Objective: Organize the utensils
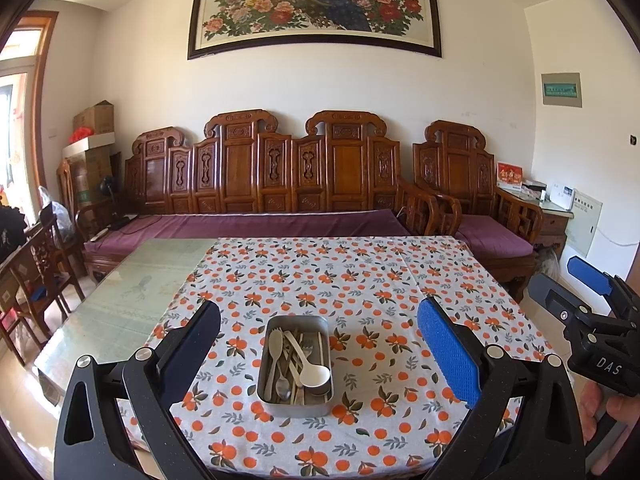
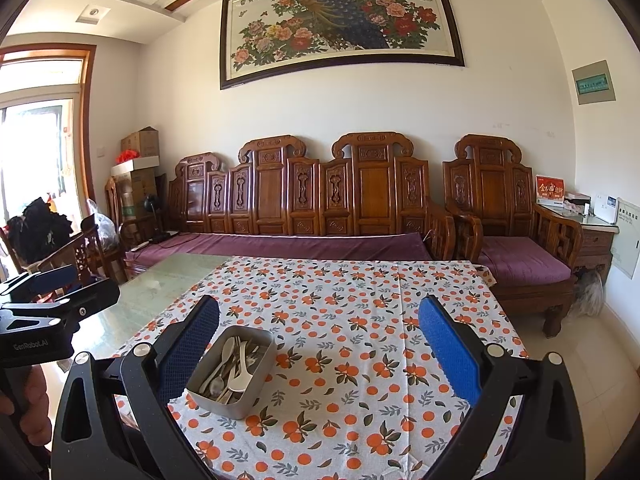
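Observation:
A rectangular metal tin [image 1: 269, 396] stands on the orange-patterned tablecloth [image 1: 360, 280] near the table's front edge. It holds several utensils: a white ladle-shaped spoon [image 1: 314, 374], a pale spoon [image 1: 275, 346], a metal spoon [image 1: 283, 390], forks and chopsticks. My left gripper [image 1: 320, 344] is open and empty, above and in front of the tin, framing it. My right gripper [image 2: 320, 344] is open and empty, with the tin [image 2: 224, 400] by its left finger. Each gripper shows at the edge of the other's view, the right [image 1: 592, 320] and the left [image 2: 40, 320].
The cloth covers the right part of a glass-topped table [image 1: 132, 284]; bare glass lies to the left. A carved wooden sofa with purple cushions [image 1: 256, 224] stands behind the table, an armchair [image 1: 480, 216] at the right. Wooden chairs [image 1: 36, 264] stand at the left.

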Demonstrator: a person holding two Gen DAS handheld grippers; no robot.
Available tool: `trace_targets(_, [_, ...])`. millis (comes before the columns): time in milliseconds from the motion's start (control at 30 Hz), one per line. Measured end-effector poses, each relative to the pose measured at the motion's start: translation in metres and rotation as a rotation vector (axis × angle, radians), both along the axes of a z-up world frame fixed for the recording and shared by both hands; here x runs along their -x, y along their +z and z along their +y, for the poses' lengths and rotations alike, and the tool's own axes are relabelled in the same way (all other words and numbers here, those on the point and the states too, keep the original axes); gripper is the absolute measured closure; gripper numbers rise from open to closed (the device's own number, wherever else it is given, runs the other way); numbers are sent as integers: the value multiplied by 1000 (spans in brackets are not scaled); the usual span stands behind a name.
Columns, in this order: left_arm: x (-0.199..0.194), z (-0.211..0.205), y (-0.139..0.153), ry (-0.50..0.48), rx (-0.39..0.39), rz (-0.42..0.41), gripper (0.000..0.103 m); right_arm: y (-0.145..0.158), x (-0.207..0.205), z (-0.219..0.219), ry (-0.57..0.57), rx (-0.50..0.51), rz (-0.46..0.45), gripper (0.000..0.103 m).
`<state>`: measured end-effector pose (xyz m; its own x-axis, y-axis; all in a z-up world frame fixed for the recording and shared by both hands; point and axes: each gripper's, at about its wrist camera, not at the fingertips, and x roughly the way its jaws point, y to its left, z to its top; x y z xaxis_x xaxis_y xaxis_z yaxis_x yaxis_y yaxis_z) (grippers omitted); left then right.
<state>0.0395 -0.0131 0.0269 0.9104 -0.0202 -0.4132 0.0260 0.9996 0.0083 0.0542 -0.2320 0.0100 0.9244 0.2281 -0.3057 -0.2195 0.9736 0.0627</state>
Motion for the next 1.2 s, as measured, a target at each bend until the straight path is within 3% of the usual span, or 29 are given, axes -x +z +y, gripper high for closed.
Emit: trace_targets(1200, [0, -7, -3, -5, 6, -9, 8, 1, 1, -1, -1, -2, 1, 3])
